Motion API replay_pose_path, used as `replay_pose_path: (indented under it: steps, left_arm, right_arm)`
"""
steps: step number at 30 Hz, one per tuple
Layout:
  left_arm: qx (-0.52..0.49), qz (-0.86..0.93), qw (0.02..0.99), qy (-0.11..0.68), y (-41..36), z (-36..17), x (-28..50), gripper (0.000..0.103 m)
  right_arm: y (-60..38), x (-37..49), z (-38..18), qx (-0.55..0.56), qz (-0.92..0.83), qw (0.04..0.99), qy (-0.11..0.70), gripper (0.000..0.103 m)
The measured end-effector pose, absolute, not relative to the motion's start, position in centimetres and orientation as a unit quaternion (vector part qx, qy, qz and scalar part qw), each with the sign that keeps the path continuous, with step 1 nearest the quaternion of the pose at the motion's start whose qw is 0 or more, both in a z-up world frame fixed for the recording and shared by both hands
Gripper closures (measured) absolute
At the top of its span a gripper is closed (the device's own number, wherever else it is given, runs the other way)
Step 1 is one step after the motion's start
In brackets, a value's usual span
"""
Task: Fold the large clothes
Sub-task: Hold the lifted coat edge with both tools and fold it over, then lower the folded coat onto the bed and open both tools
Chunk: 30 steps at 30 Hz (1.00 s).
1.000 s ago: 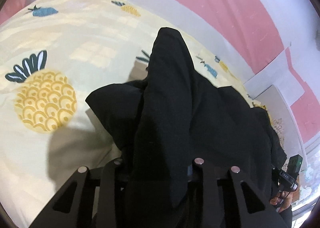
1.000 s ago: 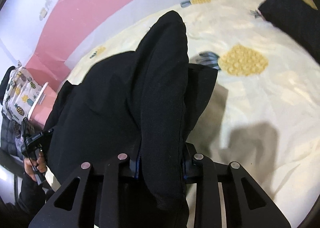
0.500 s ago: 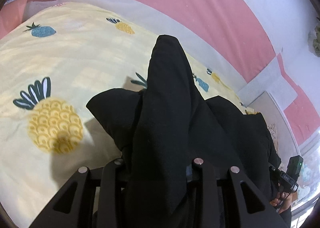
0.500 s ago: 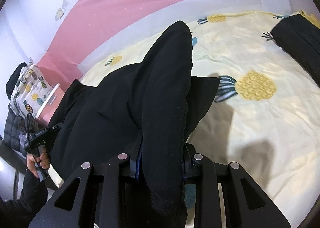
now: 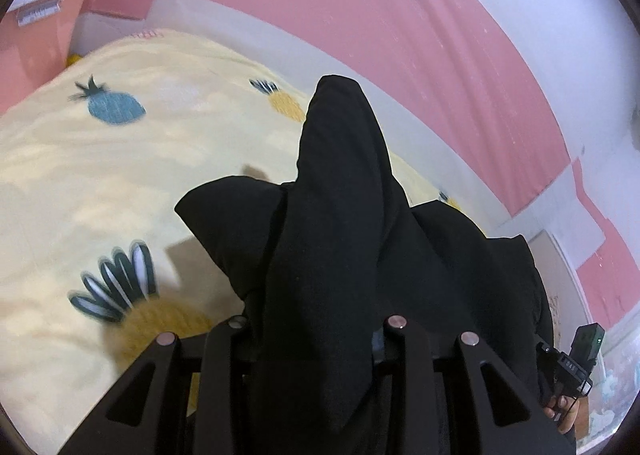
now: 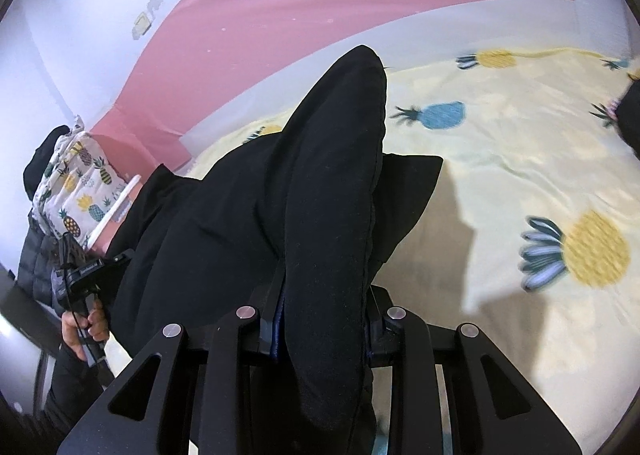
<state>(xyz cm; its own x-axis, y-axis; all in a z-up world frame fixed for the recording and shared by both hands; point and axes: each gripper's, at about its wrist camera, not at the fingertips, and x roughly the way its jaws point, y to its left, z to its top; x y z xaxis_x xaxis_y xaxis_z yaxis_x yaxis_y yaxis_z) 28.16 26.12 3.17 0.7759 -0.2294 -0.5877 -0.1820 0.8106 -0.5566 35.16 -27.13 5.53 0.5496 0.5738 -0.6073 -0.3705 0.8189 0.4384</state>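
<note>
A large black garment (image 5: 340, 239) hangs between my two grippers above a yellow pineapple-print bed (image 5: 120, 159). My left gripper (image 5: 320, 339) is shut on one edge of it; the cloth drapes over the fingers and hides the tips. My right gripper (image 6: 324, 319) is shut on another edge of the same black garment (image 6: 320, 191), cloth bunched over the fingers. The other hand-held gripper shows at the right edge of the left wrist view (image 5: 576, 367) and at the left edge of the right wrist view (image 6: 80, 279).
A pink and white wall (image 5: 400, 27) runs behind the bed. A pineapple-print pillow (image 6: 76, 191) and a dark padded jacket (image 6: 36, 255) lie at the left. Another black garment (image 6: 630, 115) lies at the bed's far right edge.
Both grippers have lifted and tilted up with the garment; more wall shows and the bed print has slid down and toward me in both views.
</note>
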Motion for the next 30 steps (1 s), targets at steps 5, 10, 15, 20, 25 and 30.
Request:
replay_pose_path:
  steps: [5,10,15,20,25,30]
  left_arm:
    - [-0.299,0.005,0.896,0.327,30.5,4.3,29.9,0.071]
    - [-0.291,0.024,0.9,0.325,33.3,3.1,31.5,0.071]
    - [-0.309,0.056,0.881,0.353,36.8,-3.6,33.1,0.068]
    - [-0.38,0.057,0.86,0.336,39.2,-8.7,31.9,0.043]
    - [-0.413,0.064,0.847,0.328,40.0,-7.6,30.1,0.04]
    - [-0.407,0.116,0.867,0.263,40.4,-4.7,26.1,0.043]
  right_arm:
    - [-23.3,38.2,5.0,0.141,0.288,0.864,0.389,0.075]
    - [-19.7,41.1,2.6,0.152,0.3,0.854,0.397,0.075]
    - [-17.4,44.1,-2.6,0.155,0.287,0.834,0.445,0.07]
    - [-18.5,45.0,-7.4,0.177,0.25,0.815,0.492,0.047]
    - [-20.4,43.1,-4.0,0.129,0.224,0.845,0.469,0.044]
    - [-22.3,40.1,0.6,0.129,0.207,0.882,0.404,0.044]
